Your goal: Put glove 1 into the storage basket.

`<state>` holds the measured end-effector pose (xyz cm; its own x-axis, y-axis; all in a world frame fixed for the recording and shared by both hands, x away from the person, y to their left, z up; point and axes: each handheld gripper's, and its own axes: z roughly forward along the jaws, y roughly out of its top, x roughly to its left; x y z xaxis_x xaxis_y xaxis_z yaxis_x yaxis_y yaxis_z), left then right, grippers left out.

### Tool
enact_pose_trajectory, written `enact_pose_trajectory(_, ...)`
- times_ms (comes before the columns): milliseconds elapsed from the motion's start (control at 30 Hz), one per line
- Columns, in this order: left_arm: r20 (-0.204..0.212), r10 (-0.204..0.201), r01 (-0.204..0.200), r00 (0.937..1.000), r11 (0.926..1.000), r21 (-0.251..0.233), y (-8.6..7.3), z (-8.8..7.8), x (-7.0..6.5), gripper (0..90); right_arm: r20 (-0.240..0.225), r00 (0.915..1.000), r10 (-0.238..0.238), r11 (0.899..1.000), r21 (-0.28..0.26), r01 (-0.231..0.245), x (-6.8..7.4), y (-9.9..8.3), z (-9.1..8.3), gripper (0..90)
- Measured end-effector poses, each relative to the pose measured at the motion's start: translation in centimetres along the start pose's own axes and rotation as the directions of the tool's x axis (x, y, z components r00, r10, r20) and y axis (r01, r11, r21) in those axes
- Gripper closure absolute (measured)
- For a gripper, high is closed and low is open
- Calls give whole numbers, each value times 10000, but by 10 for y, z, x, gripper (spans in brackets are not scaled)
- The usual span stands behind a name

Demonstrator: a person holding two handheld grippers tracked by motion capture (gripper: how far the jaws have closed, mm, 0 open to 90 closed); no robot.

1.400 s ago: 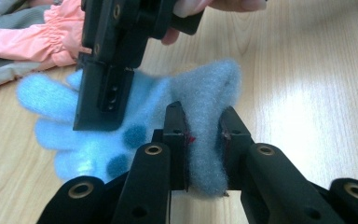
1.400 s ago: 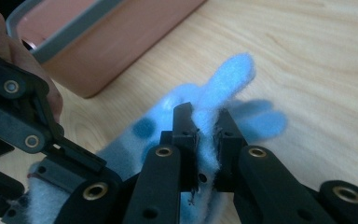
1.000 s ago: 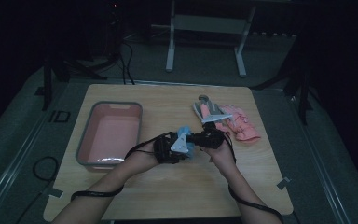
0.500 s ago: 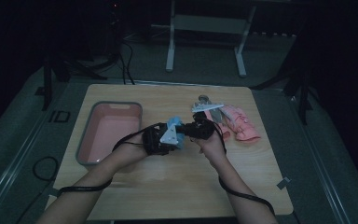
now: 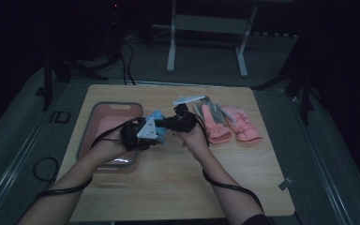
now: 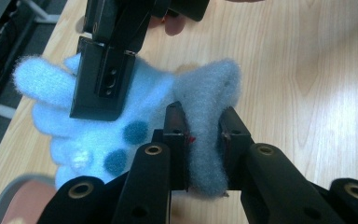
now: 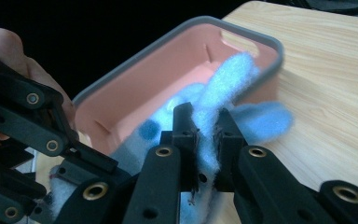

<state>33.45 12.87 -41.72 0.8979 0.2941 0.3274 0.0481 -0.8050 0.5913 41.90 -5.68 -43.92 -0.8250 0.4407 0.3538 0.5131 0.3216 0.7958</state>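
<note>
Both grippers clamped on one blue fleece glove [image 6: 121,135], held between them above the tabletop [image 5: 178,178], just beside the pink tray [image 5: 104,123]. Left gripper [image 6: 204,130] pinching the grey cuff [image 6: 207,102]; right gripper [image 7: 204,126] clenched on the finger end. Farther back, right of the hands: pink gloves [image 5: 229,123] lying flat, grey item [image 5: 187,99] near them.
</note>
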Motion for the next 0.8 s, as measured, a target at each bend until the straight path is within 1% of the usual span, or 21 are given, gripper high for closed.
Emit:
enact_pose_trajectory(100, -107, -86, 88, 9999, 9999, 139, -9, -10, 3, 778, -193, 9998, 38, 10000, -80, -39, 5, 5, 11, 828)
enact_pose_trajectory(133, -168, -39, 43, 9999, 9998, 209, -12, -13, 3, 778, -278, 9996, 36, 10000, -73, -38, 7, 7, 15, 828)
enact_pose_trajectory(267, -311, -90, 99, 9995, 9995, 287, -26, -24, 5, 777, -383, 9993, -57, 10000, -58, 55, 16, 13, 30, 828)
enact_pose_trajectory(333, -346, -83, 95, 9994, 9993, 368, -33, -30, 6, 777, -532, 9985, -109, 9999, -78, 105, 20, 15, 37, 827)
enact_pose_trajectory(400, -343, -186, 200, 9992, 9989, 426, -39, -33, 7, 777, -672, 9977, -87, 10000, -45, 84, 23, 17, 44, 828)
enact_pose_trajectory(433, -343, -186, 200, 9992, 9989, 426, -39, -33, 7, 777, -672, 9977, -87, 10000, -45, 84, 23, 17, 44, 828)
enact_pose_trajectory(467, -343, -186, 200, 9992, 9989, 426, -39, -33, 7, 777, -730, 9973, -106, 9999, -39, 104, 24, 18, 48, 828)
enact_pose_trajectory(500, -340, -369, 386, 9987, 9979, 517, -52, -39, 10, 777, -817, 9966, -104, 9999, 21, 106, 28, 20, 57, 828)
enact_pose_trajectory(600, -310, -574, 591, 9979, 9966, 580, -64, -45, 11, 777, -879, 9959, -195, 9997, 141, 208, 34, 22, 70, 828)
enact_pose_trajectory(733, -295, -757, 776, 9967, 9945, 705, -81, -52, 11, 777, -1149, 9932, -180, 9993, 303, 216, 41, 25, 89, 828)
enact_pose_trajectory(800, -283, -831, 851, 9961, 9933, 784, -88, -53, 12, 777, -1229, 9922, -192, 9991, 356, 237, 44, 25, 96, 827)
